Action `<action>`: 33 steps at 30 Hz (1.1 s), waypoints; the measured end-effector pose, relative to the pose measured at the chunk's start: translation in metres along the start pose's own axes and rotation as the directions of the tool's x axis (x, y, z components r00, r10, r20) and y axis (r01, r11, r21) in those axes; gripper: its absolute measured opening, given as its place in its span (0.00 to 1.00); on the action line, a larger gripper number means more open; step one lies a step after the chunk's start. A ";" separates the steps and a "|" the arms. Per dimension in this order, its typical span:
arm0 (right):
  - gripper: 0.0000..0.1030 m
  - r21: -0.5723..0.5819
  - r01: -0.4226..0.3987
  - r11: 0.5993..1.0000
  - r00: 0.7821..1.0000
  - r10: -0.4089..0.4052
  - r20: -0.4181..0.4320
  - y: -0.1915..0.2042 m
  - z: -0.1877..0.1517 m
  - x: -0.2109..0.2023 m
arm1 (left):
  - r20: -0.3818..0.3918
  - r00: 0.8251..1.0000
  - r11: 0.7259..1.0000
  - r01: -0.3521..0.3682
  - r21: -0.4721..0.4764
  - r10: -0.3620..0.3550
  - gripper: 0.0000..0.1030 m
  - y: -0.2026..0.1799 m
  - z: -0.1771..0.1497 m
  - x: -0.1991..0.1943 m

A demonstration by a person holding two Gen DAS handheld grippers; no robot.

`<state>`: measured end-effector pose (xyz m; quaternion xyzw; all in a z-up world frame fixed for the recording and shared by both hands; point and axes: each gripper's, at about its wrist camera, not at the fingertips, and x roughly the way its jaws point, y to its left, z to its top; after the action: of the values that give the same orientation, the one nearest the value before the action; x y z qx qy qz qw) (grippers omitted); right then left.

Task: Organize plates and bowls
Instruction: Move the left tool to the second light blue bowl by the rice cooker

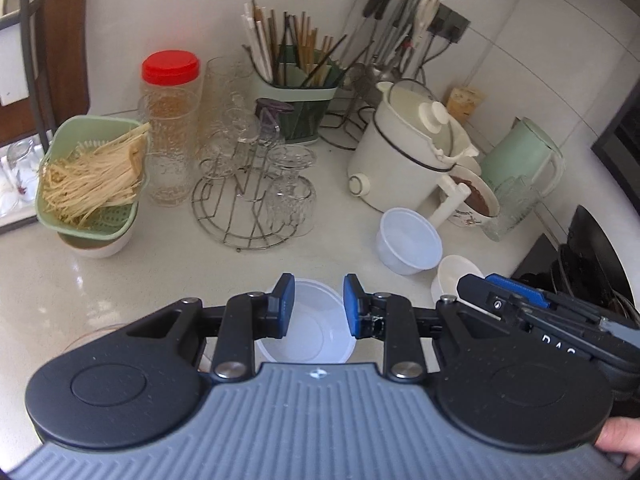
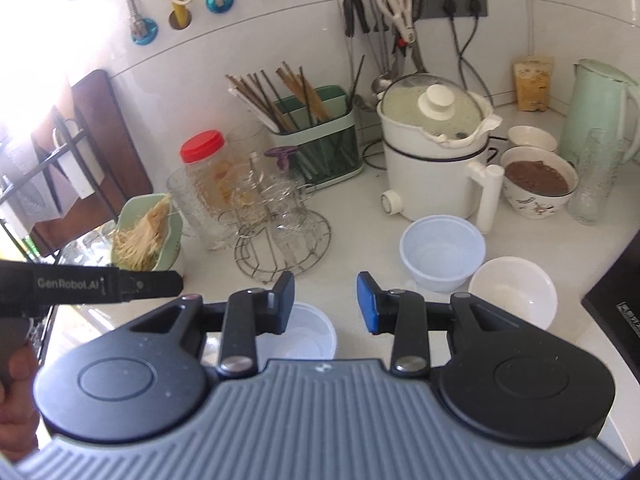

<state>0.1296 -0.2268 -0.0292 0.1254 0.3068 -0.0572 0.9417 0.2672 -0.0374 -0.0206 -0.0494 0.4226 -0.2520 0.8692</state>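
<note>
White speckled countertop (image 1: pixel 160 280) under white wall tiles, crowded along the back.

Seen only from the right wrist: wall pipes with teal collars (image 2: pixel 218 0), a wooden board (image 2: pixel 108 132) leaning at the left, and the full inside of a patterned bowl (image 2: pixel 538 188) filled with brown paste. Seen only from the left wrist: a dark wok (image 1: pixel 592 248) at the right edge, and more glasses (image 1: pixel 20 160) beyond the counter's left end.

Left gripper (image 1: pixel 317 306) released, jaws apart, hovering above a clear plastic bowl (image 1: pixel 308 336) standing near the counter's front edge; no contact visible. Right gripper (image 2: pixel 325 303) likewise spread, holding nothing, the same clear bowl (image 2: pixel 304 336) below its left finger.

Further back, a second translucent plastic bowl (image 2: pixel 442 256), round and bare inside, just beside a glossy white ceramic bowl (image 2: pixel 514 292), also bare inside.

Green slotted basket (image 1: pixel 92 176) heaped with pale dry noodles, sitting in a white bowl. Red-lidded textured jar (image 1: pixel 170 128). Wire rack (image 1: pixel 248 200) hung with upturned glasses. Green caddy (image 1: pixel 296 92) bristling with chopsticks. White electric pot (image 2: pixel 436 160) under a glass lid. Pale green jug (image 2: pixel 600 108) behind a ribbed glass.
</note>
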 end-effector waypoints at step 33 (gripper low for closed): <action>0.36 0.123 0.189 0.974 0.979 -0.177 -0.099 -0.067 0.030 0.054 | -0.170 0.975 0.984 0.157 0.087 -0.140 0.38 -0.056 0.062 0.128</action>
<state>0.1776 -0.3011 -0.0512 0.1609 0.3536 -0.1583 0.9078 0.3582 -0.1551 -0.0549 -0.0167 0.4743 -0.3402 0.8118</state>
